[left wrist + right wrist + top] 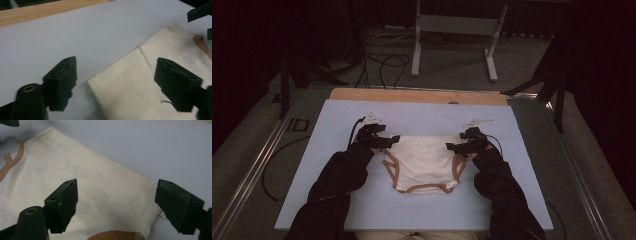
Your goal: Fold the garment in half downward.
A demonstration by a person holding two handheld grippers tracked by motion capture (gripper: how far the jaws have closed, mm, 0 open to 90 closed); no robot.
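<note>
Cream underwear (424, 159) with tan trim lies flat on the pale blue sheet (362, 210) that covers the bench, a little toward 6 o'clock of the sheet's centre, waistband toward 12. The left tool (393, 141) hangs at the garment's 10 o'clock corner and the right tool (451, 147) at its 2 o'clock corner, each over the waistband edge. Both stand released, jaws wide apart with nothing pinched. In the left gripper view the folded cloth corner (92, 85) lies between the jaws, apart from both pads as far as the blurred picture lets me tell. In the right gripper view the side seam with a small white label (162, 214) runs just beside the right-hand jaw, and tan trim (115, 235) shows at 6 o'clock. Bare sheet spreads wide toward 9, 3 and 12 o'clock of the garment. A wooden strip (417, 95) borders the sheet at 12 o'clock.
</note>
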